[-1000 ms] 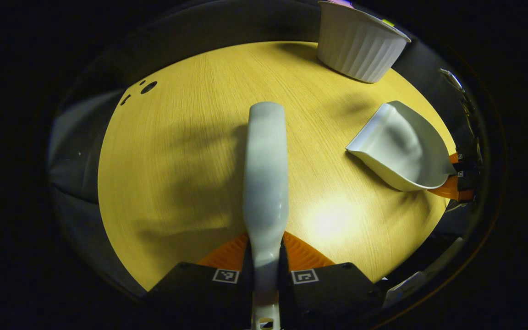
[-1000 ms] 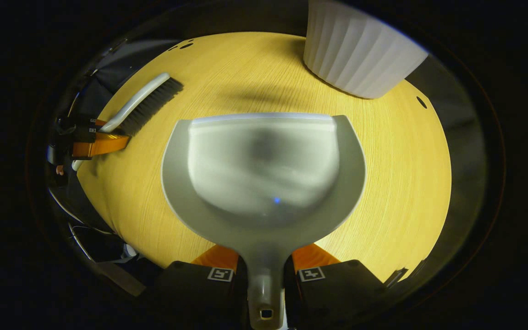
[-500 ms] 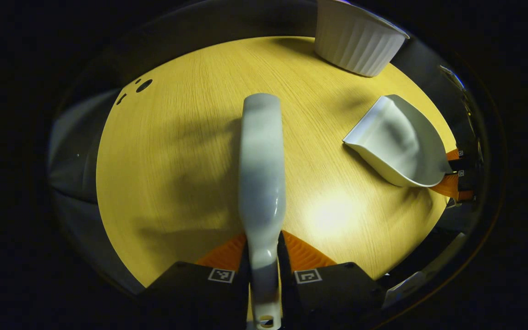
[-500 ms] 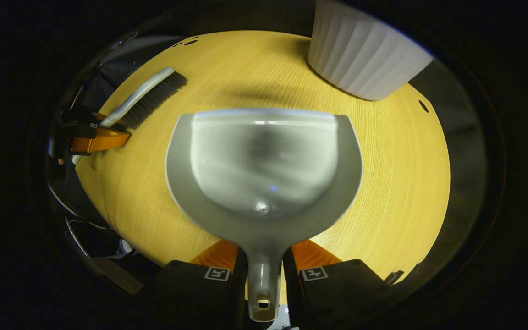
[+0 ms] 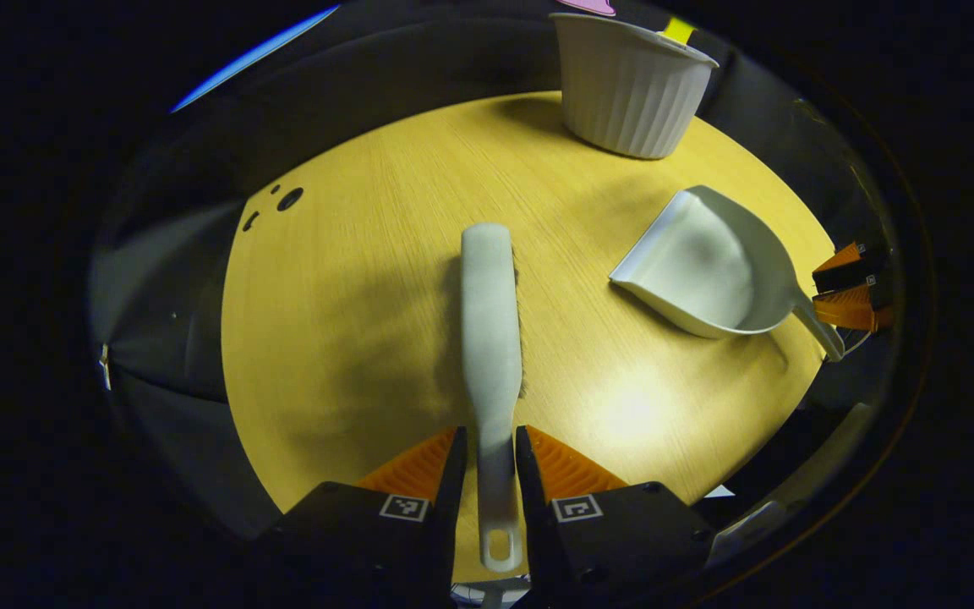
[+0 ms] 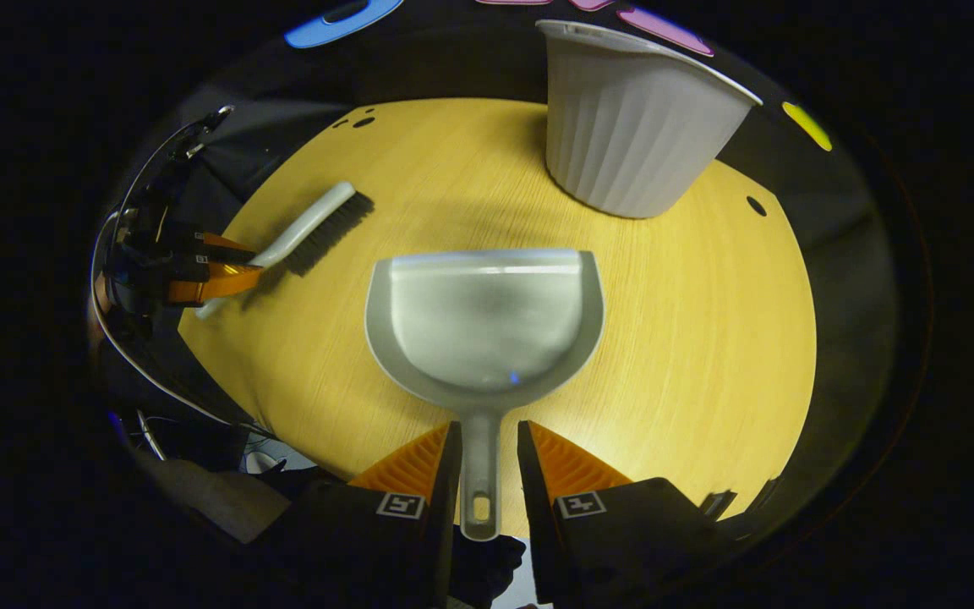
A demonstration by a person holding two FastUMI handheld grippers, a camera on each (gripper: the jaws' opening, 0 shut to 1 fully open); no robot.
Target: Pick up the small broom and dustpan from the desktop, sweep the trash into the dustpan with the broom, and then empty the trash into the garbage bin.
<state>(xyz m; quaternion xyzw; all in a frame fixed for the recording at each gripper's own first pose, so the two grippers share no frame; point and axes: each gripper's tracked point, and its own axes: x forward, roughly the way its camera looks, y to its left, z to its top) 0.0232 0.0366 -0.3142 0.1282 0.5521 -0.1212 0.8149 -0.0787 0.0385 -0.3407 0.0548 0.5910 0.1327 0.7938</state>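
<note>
On the round wooden worktop [image 5: 352, 338], the broom [image 5: 491, 321] lies flat with its handle running back between the fingers of the left tool [image 5: 487, 461]; a narrow gap shows on each side, so the tool is released around the handle. In the right gripper view, the dustpan [image 6: 484, 326] rests on the worktop with its handle between the fingers of the right tool [image 6: 484, 452], also parted and not pressing. The ribbed white bin [image 6: 631, 127] stands at the worktop's far edge, beyond the dustpan.
</note>
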